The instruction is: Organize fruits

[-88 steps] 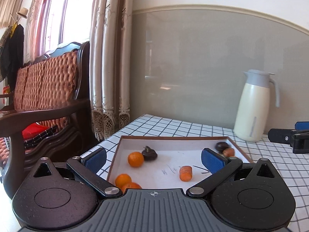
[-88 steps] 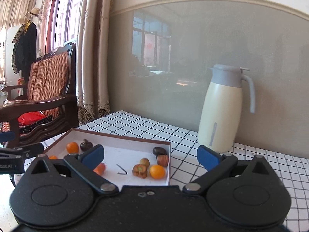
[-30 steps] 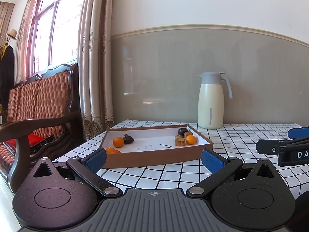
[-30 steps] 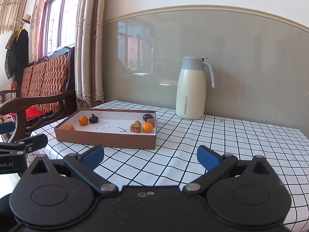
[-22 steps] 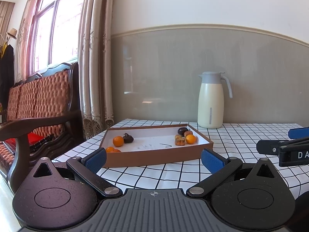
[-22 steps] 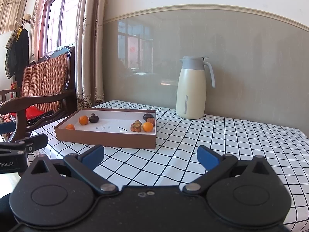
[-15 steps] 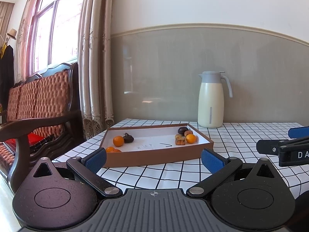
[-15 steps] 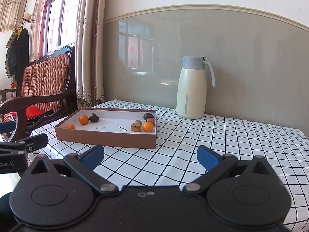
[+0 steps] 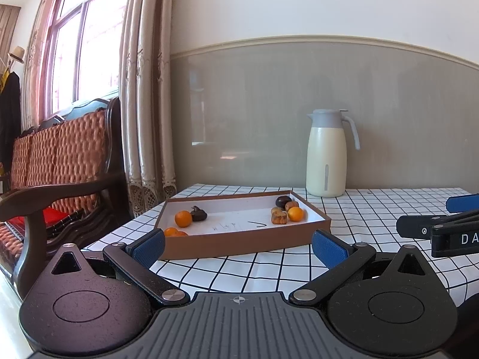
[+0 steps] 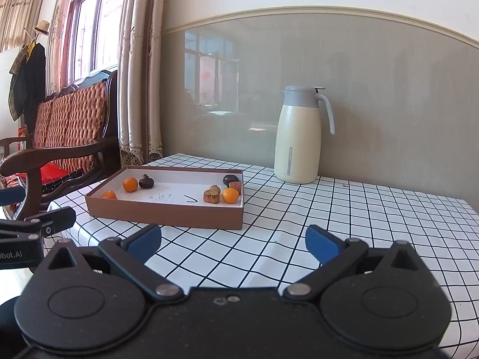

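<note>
Item: shallow brown box, white-lined, on the checked worktop. It held two groups of fruit: oranges and one dark fruit at the left end; a dark fruit, brownish pieces and one orange at the right end.

Left gripper: fingers spread wide, holding nothing, hovering short of the box's near wall.

Right gripper: fingers likewise wide apart and empty, well back from the box over bare worktop.

Change noted: about three seconds earlier both cameras sat close over the box; both had since drawn back, and in the last second nothing had shifted. Judged: sorting was complete or paused, with both grippers retired.

Also present: cream jug by the wall, well apart from the box.

Obscured: the nearest oranges were half hidden behind the box wall; the brownish fruits were too small to identify; the writing on the box floor was illegible; each gripper appeared only partly in the other's view.
</note>
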Demonstrator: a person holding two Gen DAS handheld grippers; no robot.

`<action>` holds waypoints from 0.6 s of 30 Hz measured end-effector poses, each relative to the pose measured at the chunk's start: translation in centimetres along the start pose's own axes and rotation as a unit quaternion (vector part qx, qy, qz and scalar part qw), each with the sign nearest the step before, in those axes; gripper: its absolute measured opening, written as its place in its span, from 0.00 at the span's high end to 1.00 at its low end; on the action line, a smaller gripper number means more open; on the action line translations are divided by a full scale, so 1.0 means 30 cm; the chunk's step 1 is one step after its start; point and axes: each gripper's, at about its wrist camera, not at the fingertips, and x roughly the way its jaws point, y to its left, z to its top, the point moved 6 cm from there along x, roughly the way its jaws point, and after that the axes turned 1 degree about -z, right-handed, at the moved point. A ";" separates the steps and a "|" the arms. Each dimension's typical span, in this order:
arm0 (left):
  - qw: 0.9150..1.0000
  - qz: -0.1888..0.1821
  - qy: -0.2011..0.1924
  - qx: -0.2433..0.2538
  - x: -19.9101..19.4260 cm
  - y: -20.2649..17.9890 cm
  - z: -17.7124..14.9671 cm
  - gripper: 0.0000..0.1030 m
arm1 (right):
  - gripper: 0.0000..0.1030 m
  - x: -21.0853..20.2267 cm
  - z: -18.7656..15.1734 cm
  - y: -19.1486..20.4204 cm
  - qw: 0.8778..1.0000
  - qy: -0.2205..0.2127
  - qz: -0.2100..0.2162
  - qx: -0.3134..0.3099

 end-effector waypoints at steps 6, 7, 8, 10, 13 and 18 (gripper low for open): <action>1.000 0.000 0.000 0.000 0.000 -0.003 0.000 0.00 | 0.06 -0.001 -0.004 0.007 1.000 0.001 0.001 -0.001; 1.000 0.000 0.000 0.000 0.000 -0.003 -0.001 0.00 | 0.06 -0.001 -0.004 0.007 1.000 0.001 0.001 -0.001; 1.000 -0.001 0.000 0.000 -0.001 -0.003 -0.002 0.00 | 0.06 -0.002 -0.004 0.008 1.000 0.001 0.001 0.000; 1.000 -0.001 0.001 0.001 0.000 -0.003 -0.001 0.00 | 0.06 -0.001 -0.003 0.007 1.000 0.001 0.001 -0.001; 1.000 -0.001 0.001 0.002 -0.001 -0.004 -0.002 0.00 | 0.06 0.001 -0.002 0.007 1.000 0.002 0.002 -0.001; 1.000 0.000 0.000 0.002 0.000 -0.004 -0.001 0.00 | 0.06 -0.002 -0.005 0.008 1.000 0.002 0.002 -0.002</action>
